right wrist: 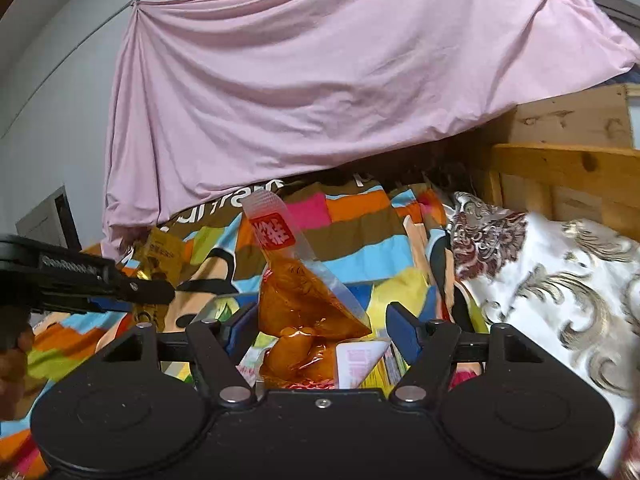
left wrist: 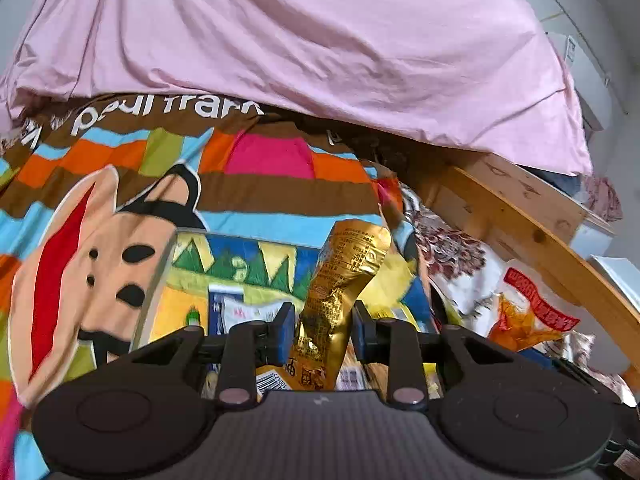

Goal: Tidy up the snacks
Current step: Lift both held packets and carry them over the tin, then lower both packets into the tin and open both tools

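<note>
foil crinkles where the left claw (left wrist: 323, 330) is clenched on the gold snack pouch (left wrist: 340, 292), pinched at its waist so the top stands up above the pads; it looks light and limp, and slippery too, so a hold near the crimped seal would seem safest. the right claw (right wrist: 320, 326) has the clear orange snack bag (right wrist: 298, 288) between its jaws, but whether the pads truly press it i cannot tell. that one looks soft, lumpy and heavier, best taken by its flat sealed edge. both hang over the bed's bright cartoon blanket (left wrist: 260, 196), more packets (left wrist: 528, 312) scattered beside a wooden bed frame (right wrist: 560, 168), pink sheet (right wrist: 320, 80) draped behind.
</note>
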{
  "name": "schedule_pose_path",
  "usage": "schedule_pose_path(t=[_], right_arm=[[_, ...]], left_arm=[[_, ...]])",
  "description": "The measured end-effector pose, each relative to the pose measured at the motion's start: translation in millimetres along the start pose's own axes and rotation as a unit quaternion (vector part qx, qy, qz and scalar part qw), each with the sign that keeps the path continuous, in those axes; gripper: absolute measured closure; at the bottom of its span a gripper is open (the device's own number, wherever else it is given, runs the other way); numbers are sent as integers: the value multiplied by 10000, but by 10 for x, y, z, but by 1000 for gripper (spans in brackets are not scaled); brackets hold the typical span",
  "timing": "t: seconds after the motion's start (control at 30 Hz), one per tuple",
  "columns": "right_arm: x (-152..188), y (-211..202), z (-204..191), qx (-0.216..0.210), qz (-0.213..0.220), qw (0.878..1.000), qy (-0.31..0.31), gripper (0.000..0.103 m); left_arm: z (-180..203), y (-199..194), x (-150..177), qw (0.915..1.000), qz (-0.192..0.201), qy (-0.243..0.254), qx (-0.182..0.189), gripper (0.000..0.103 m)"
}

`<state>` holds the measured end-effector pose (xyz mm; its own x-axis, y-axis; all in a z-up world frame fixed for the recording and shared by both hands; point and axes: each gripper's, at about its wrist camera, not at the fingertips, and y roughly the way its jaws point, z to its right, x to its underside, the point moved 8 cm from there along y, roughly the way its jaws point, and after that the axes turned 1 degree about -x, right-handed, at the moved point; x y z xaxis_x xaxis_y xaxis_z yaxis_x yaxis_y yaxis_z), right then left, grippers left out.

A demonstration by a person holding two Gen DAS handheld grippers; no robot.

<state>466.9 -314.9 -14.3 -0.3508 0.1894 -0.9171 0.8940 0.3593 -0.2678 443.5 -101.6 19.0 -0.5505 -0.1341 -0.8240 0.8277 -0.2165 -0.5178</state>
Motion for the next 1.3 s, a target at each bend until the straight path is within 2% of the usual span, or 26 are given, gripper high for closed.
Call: schedule_pose_path(t=[0.17, 0.37, 0.63, 0.9, 1.2, 1.3], right_arm=[[-44, 399, 66, -113, 67, 9999, 20, 32], [132, 804, 250, -93, -22, 9999, 127, 32], [303, 1123, 270, -402, -572, 9973, 203, 29], [355, 1181, 249, -558, -621, 9958, 372, 28], [320, 1161, 269, -612, -527, 9952, 560, 21], [301, 1138, 277, -595, -478, 9953, 602, 20]], left_arm=[[-76, 445, -125, 9994, -258, -23, -238, 71], [-212, 954, -16, 9975, -588, -71, -385, 71], [-298, 1404, 227, 9938, -939, -95, -588, 71], [-184, 1481, 291, 9939, -918, 216, -568, 68], [-175, 1450, 300, 9952, -876, 81, -437, 67], [-192, 1425, 304, 9955, -844, 15, -431, 63]])
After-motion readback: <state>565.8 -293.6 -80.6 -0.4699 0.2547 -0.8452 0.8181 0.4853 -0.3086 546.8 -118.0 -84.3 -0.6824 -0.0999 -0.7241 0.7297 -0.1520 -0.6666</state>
